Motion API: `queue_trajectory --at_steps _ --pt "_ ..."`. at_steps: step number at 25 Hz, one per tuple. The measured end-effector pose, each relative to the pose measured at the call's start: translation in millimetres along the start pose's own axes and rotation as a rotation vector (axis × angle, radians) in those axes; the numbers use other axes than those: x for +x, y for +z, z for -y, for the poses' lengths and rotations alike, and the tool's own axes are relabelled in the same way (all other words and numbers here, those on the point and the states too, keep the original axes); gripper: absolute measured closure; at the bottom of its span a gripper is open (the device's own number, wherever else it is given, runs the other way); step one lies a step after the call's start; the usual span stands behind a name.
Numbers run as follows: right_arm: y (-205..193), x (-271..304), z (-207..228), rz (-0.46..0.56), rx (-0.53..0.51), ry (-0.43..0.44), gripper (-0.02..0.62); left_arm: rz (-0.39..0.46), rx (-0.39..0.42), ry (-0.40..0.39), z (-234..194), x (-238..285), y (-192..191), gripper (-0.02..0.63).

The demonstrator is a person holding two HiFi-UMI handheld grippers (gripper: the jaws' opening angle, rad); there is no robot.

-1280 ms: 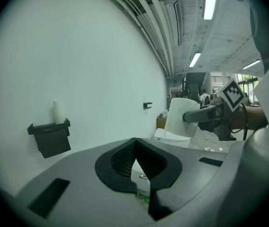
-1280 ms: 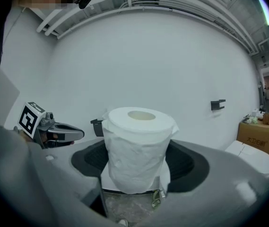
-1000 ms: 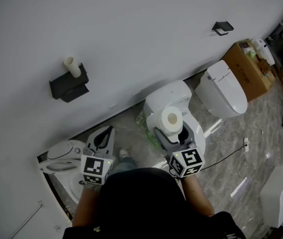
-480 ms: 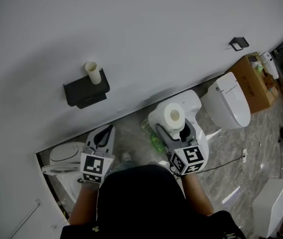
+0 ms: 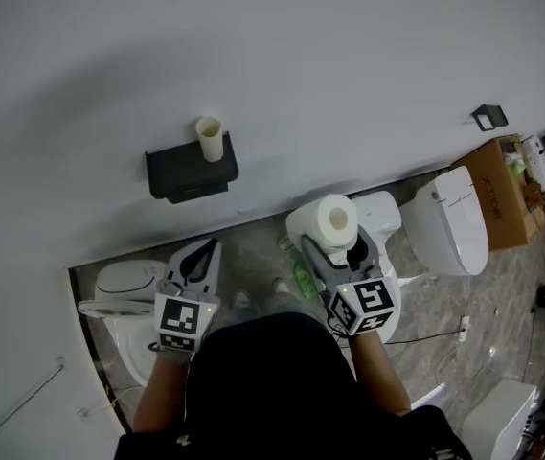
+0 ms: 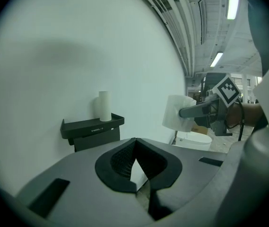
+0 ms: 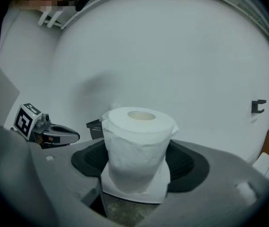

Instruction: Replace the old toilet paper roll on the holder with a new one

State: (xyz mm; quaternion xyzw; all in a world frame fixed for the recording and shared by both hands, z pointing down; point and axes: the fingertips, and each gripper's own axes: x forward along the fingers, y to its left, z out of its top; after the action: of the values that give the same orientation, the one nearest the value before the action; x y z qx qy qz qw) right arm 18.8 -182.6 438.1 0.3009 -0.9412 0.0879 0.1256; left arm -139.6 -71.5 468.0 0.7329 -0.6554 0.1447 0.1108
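White wall [image 5: 301,56] fills most of the head view, and on it, at about 10 o'clock from centre, hangs the black holder [image 5: 181,175]. Look at what is on it: the old core [image 5: 209,138], a bare cardboard tube, stands upright at the holder's right end. So the removal has not been done yet.

Now the good news. The right hand-held gripper [image 5: 337,255] has the new roll [image 5: 334,220] firmly in hand, jaws spread wide around it and pads pressing its sides. The roll stands on end, full and white, with a loose sheet hanging at its base. From this roll the holder lies out at 10 o'clock, well apart, with open air between them.

The left hand-held gripper [image 5: 198,260] is closed right up with nothing between its jaws. It points toward 12 o'clock, where the holder sits ahead of it but not within touch.

By my reading, fetching the fresh roll is complete and everything at the holder remains. The spent tube must come off, a job that seems to fall to the free left side, and only then can the new roll go on. That puts us perhaps a third of the way through, in the approach to the wall.
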Motion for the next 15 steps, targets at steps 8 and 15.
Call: queue_trajectory --at_steps 8,15 --pt "4.4 30.7 3.7 -0.035 -0.033 0.120 0.233 -0.006 -0.082 0.147 -26.3 6.9 3.3 0.592" --pt "7.2 52.2 4.2 -0.044 -0.048 0.206 0.233 -0.006 -0.100 0.227 -34.7 13.8 7.4 0.592"
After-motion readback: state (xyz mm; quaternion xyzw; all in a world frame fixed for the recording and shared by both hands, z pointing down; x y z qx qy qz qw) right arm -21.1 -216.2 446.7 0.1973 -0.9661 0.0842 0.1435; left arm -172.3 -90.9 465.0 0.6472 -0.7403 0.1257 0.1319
